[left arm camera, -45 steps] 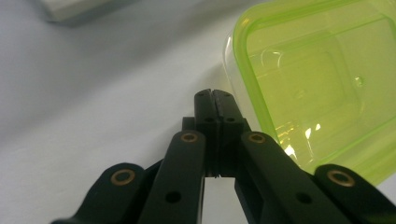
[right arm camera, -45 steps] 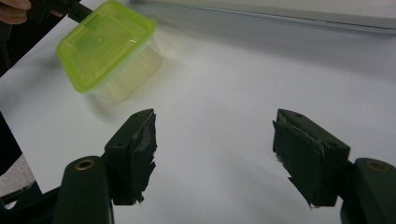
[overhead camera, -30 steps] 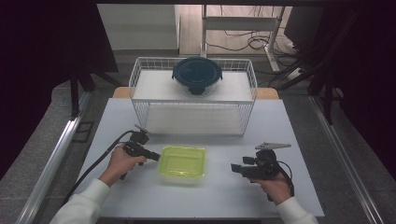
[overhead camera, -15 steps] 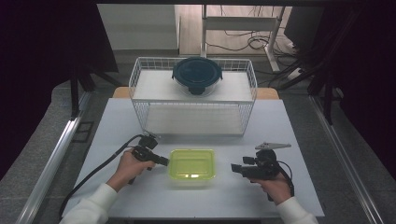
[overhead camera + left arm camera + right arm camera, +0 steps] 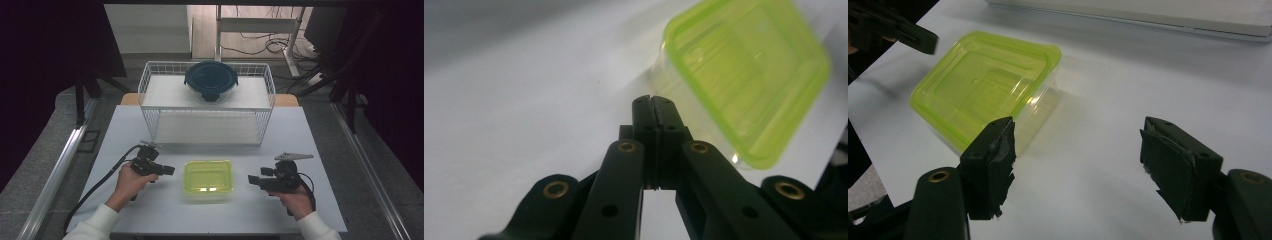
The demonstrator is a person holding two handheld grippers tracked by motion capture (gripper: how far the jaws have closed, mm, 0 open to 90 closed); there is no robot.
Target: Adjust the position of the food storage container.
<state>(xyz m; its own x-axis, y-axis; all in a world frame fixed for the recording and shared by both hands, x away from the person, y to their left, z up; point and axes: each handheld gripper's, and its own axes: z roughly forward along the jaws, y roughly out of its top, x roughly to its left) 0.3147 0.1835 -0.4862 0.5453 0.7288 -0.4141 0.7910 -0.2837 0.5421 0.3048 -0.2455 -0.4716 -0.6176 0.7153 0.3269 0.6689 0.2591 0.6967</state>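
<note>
White desk (image 5: 320, 135), near edge | lime-lidded clear plastic box (image 5: 208, 176) ungrasped; left gripper (image 5: 169, 170) jaws together beside it; right gripper (image 5: 251, 179) agape, empty | grasp pending

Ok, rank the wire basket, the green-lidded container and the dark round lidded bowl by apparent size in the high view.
1. wire basket, clearly largest.
2. dark round lidded bowl and green-lidded container look about alike; the bowl sits farther away, so no ranking between them.

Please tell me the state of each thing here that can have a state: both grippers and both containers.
left gripper: shut, holding nothing, beside the green-lidded container.
right gripper: open, nothing between its jaws.
green-lidded container: lid on, upright on the table.
round dark-lidded container: lid on, on the wire rack.
</note>
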